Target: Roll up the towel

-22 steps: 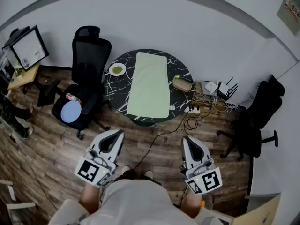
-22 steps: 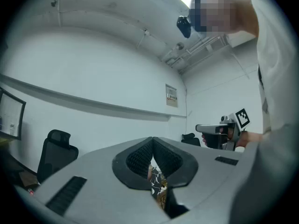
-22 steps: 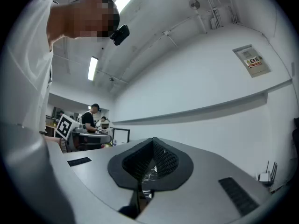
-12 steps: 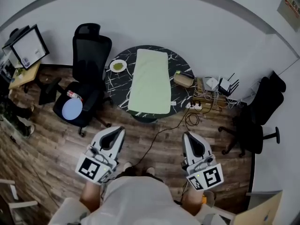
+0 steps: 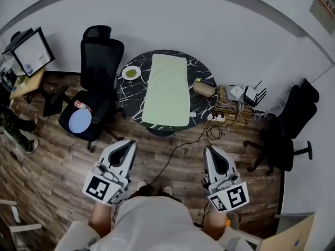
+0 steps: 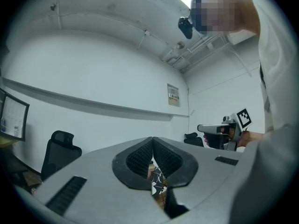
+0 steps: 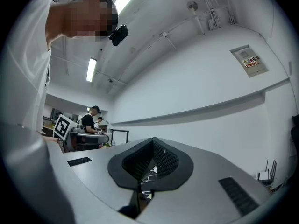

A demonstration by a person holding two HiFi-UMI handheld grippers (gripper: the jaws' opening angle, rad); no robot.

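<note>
Marbled table (image 5: 125, 97) bears the towel (image 5: 167, 90), well beyond both closed, empty hand-held grippers (image 5: 124, 147) (image 5: 213, 155).

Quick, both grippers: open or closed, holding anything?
Left gripper: closed, holding nothing.
Right gripper: closed, holding nothing.

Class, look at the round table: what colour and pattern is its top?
The table top is black with white marble-like veins, clearest in the head view.
</note>
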